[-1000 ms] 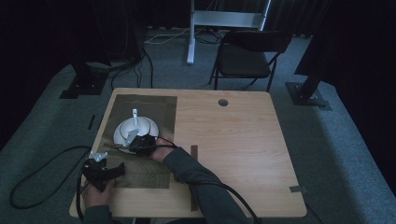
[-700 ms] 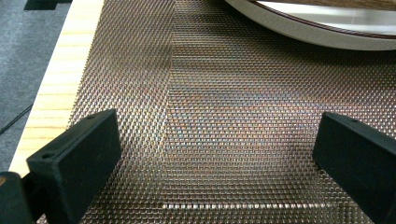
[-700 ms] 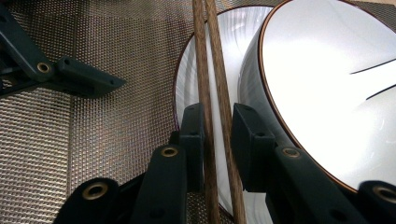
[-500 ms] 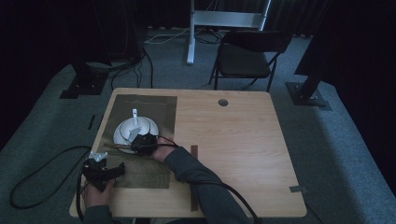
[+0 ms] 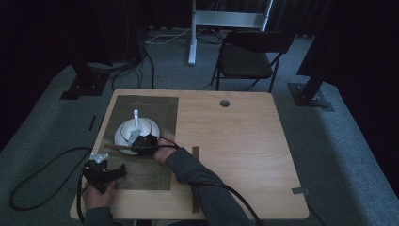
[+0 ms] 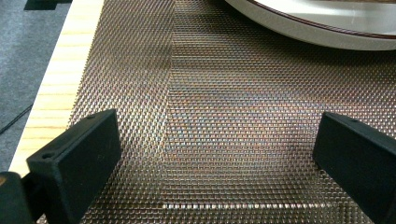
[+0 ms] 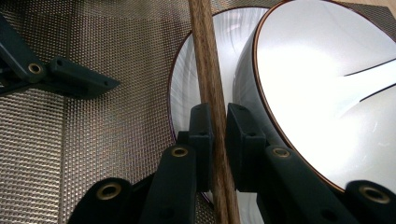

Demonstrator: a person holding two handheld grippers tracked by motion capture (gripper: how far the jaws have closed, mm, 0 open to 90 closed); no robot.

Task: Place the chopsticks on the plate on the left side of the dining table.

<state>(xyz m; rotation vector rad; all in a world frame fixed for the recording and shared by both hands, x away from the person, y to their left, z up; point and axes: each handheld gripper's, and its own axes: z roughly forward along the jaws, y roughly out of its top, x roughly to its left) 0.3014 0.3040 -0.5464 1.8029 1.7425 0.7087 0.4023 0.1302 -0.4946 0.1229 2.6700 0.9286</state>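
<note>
black folding chair behind table; white stand farther back.

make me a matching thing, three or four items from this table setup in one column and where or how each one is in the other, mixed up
Column one:
1. chopsticks
2. left tool
3. spoon
4. plate

Column two:
A. lies on the woven mat, under the bowl
B. rests in the white bowl
C. clamped between the right tool's jaws
D. open over the mat, nothing between its jaws

Pairs: 1-C, 2-D, 3-B, 4-A
</note>
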